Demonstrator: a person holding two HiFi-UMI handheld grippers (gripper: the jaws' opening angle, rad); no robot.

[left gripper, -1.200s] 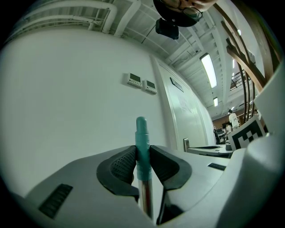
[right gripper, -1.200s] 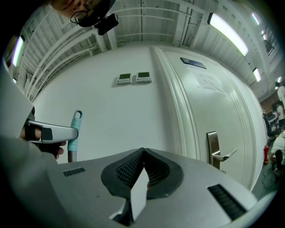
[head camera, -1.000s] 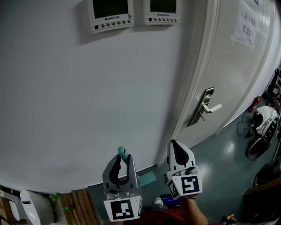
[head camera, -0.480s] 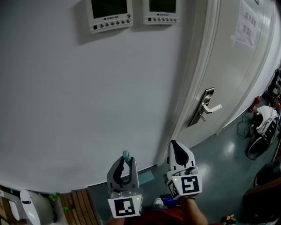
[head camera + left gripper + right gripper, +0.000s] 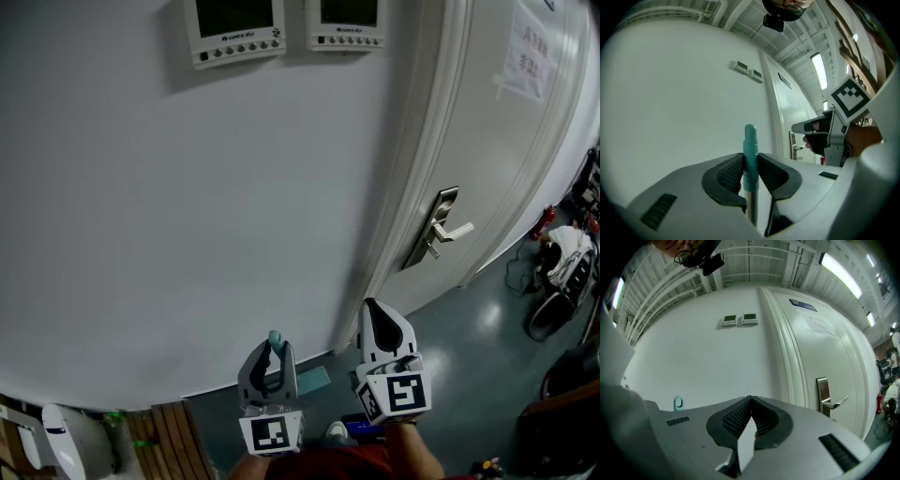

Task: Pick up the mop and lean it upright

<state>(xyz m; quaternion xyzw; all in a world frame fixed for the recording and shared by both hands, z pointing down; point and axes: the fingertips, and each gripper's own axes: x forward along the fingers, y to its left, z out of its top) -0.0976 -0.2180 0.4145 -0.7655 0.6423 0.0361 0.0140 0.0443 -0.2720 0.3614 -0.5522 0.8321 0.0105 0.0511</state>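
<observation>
In front of me is a plain white wall (image 5: pixel 187 234) with two control panels (image 5: pixel 234 33) high on it. To the right is a white door (image 5: pixel 497 159) with a metal lever handle (image 5: pixel 448 230), and below is a grey-green floor (image 5: pixel 469 347).

My left tongs (image 5: pixel 750 161) are closed on the mop handle (image 5: pixel 750 140), just under its teal end cap, and the ribbed pads press it from both sides. The handle stands about upright in this grip, close before the wall and left of the door frame. My right tongs (image 5: pixel 750 400) are closed tip to tip with nothing between them. They are just beside the left ones, on the door side.

I judge that the picking up is done, because the handle is raised and vertical in my grip. The leaning is not yet finished. I cannot tell whether the top of the handle touches the wall. The mop head is not in any view, so I cannot tell if it rests on the floor.

What is left, I think, is to set the top against the wall, check that the mop stays there, and then open the left tongs.
</observation>
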